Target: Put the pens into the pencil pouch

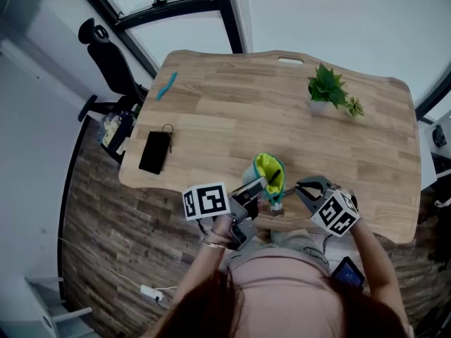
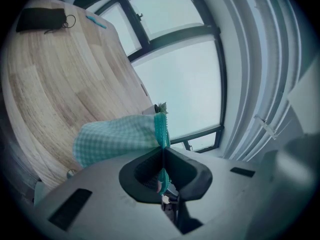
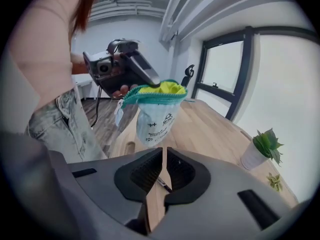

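Overhead, a person stands at the near edge of a pale wooden table point(image 1: 232, 111) with a hand-held gripper in each hand. The left gripper point(image 1: 259, 186) has its jaws pressed together on the teal zipper edge of a small fabric pencil pouch point(image 1: 268, 169), teal-checked outside and yellow-green inside. It holds the pouch upright with the mouth open, and in its own view the left gripper point(image 2: 163, 151) pinches only a thin strip of that rim while the pencil pouch point(image 2: 115, 140) hangs beyond its tips. A slim dark pen point(image 1: 275, 177) stands in the mouth with its end poking out. The right gripper point(image 1: 301, 189) sits just beside the pouch, on the side away from the left gripper. Its jaws are together with nothing held, and the pencil pouch point(image 3: 155, 119) hangs straight ahead of the right gripper point(image 3: 164, 150). A slender teal pen point(image 1: 166, 86) lies well apart from both grippers, far ahead on the left gripper's side, beyond a flat black wallet-like case point(image 1: 155, 152). A small potted green plant point(image 1: 325, 89) stands far ahead of the right gripper. The likely trouble is the narrow grip: the rim could slip free or the mouth sag shut, and a long reach for the teal pen could tilt the pouch and tip the dark pen out.
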Demonstrator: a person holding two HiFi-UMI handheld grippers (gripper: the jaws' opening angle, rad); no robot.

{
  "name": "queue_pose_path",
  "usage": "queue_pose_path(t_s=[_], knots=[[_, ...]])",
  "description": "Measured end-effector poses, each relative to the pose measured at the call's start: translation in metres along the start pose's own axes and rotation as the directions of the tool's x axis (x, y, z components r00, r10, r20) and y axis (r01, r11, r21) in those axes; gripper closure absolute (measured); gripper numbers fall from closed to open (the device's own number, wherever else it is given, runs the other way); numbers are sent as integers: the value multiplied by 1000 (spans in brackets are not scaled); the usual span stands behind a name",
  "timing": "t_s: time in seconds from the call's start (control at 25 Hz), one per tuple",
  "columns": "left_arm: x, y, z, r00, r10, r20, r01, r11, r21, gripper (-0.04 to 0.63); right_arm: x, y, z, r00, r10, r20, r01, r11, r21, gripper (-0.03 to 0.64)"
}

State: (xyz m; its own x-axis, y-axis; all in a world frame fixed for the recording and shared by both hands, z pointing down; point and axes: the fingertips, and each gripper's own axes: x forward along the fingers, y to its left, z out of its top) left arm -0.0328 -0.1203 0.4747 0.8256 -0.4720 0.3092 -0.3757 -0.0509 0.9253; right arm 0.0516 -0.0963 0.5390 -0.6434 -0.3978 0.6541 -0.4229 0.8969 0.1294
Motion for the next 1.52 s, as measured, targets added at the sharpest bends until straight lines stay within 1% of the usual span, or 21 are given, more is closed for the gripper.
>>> queue_pose_path(t_s=[0.2, 0.28, 0.4, 0.56, 0.84, 1.12, 1.28, 1.52], knots=[[-2, 2, -1, 1000, 7, 1, -7, 1000, -9, 586, 20, 13, -16, 994, 66, -85, -73, 994, -80, 605], [-2, 5, -2, 1000, 9, 0, -9, 1000, -11, 586, 28, 17, -24, 989, 85, -121, -99, 989, -111, 578], [-5, 10, -3, 1000, 18, 1, -18, 1000, -19, 586, 40, 24, -34, 979, 115, -167, -141, 978, -155, 569], [-8, 15, -4, 999, 31, 7, -31, 999, -30, 586, 53, 34, -47, 959, 162, -231, -212, 954, -211, 563], [-14, 22, -5, 999, 46, 26, -45, 997, -59, 586, 76, 50, -61, 920, 226, -321, -317, 911, -265, 550], [-22, 27, -3, 997, 57, 52, -53, 996, -76, 586, 94, 61, -69, 876, 266, -402, -397, 872, -288, 535], [-24, 30, -2, 996, 62, 64, -57, 995, -85, 586, 102, 63, -72, 857, 274, -437, -425, 855, -298, 535], [-28, 31, -2, 995, 65, 75, -58, 994, -95, 586, 106, 68, -74, 813, 316, -489, -476, 845, -243, 531]])
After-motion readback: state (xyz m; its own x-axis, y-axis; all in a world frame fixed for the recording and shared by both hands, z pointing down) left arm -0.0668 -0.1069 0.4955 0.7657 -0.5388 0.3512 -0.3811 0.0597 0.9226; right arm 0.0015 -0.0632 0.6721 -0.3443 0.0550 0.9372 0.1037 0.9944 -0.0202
